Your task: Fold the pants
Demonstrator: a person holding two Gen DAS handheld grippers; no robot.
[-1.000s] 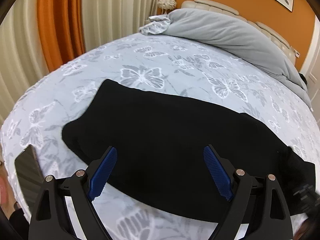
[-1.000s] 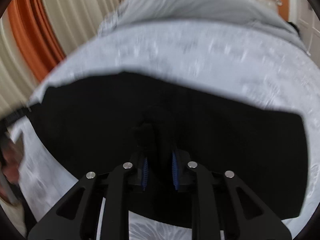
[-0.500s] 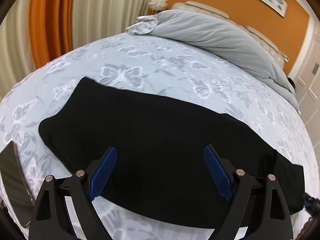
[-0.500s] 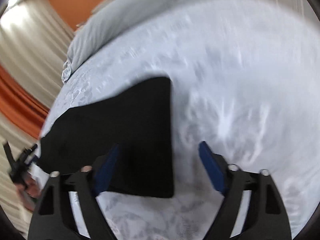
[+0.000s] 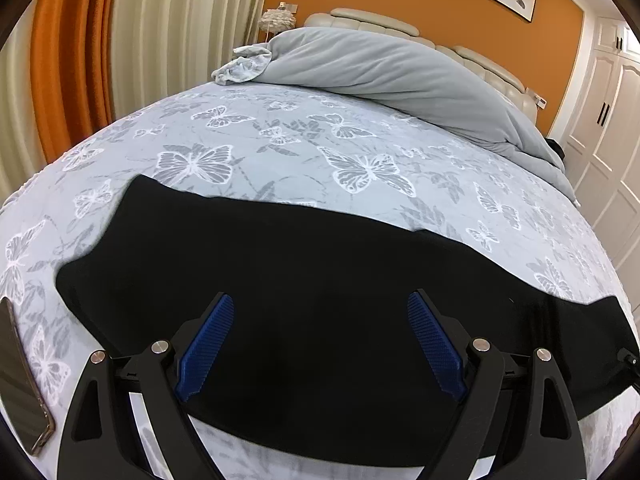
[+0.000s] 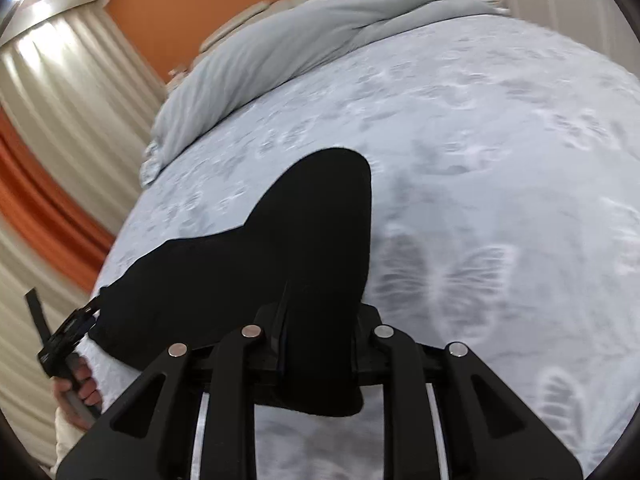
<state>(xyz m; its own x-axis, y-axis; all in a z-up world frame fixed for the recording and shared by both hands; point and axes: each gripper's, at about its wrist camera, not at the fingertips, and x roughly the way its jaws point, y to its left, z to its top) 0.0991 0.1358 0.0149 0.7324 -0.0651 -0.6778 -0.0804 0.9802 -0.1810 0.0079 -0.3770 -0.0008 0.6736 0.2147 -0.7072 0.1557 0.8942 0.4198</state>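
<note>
Black pants [image 5: 304, 280] lie folded lengthwise across the near part of the bed, running left to right. My left gripper [image 5: 320, 344] is open, its blue pads hovering just over the near edge of the pants, holding nothing. In the right wrist view the pants [image 6: 280, 256] stretch away to the left. My right gripper [image 6: 316, 344] is shut on the right end of the pants, and the cloth covers its pads. The person's hand on the left gripper handle [image 6: 68, 344] shows at the far left.
The bed sheet [image 5: 360, 140] is pale grey with butterfly prints. A rolled grey duvet [image 5: 400, 76] lies along the headboard. A phone [image 5: 20, 384] lies at the bed's near left edge. Curtains [image 5: 80, 40] hang left, white wardrobe doors [image 5: 608, 120] stand right.
My right gripper let go of the pants' middle, swung to their right end while open, and has now closed on that end. My left gripper stayed open and shifted slightly.
</note>
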